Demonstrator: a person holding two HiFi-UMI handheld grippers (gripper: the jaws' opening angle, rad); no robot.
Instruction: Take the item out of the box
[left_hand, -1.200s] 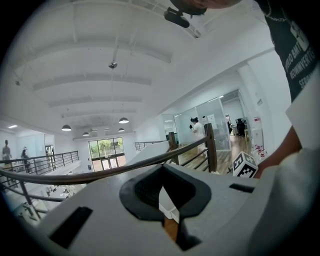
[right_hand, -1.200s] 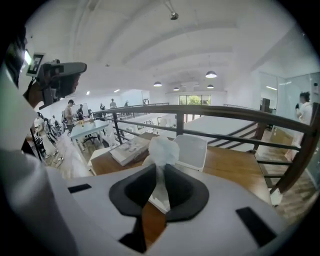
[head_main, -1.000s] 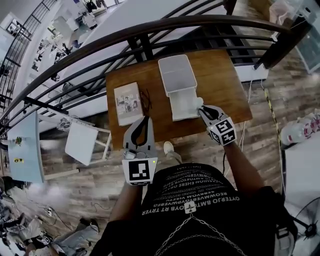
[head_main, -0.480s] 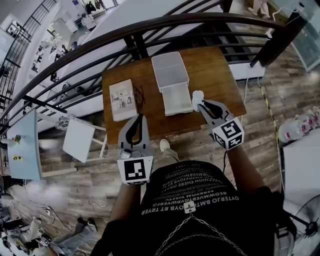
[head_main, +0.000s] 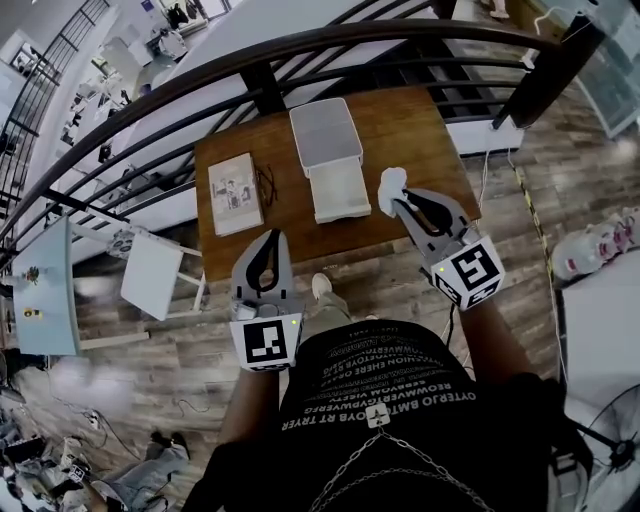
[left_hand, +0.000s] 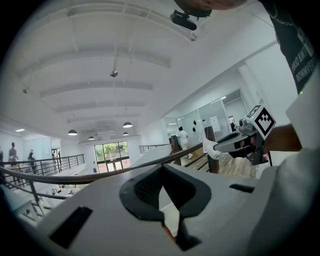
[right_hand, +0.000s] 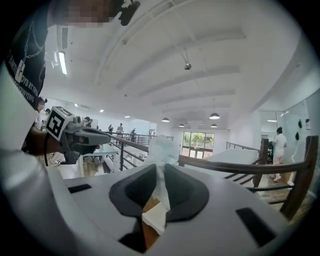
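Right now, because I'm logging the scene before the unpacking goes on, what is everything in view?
table: one, brown wood, beside the railing
railing: one, dark, beyond the table
box: one, white, open, table centre, lid lying behind it
booklet: one, pale, printed, table's left part
thin cord: one, black, between booklet and box
wrapped item: one, white, right of the box, out of it
left gripper: grey, shut, empty, near the table's front edge
right gripper: grey, shut on the wrapped item
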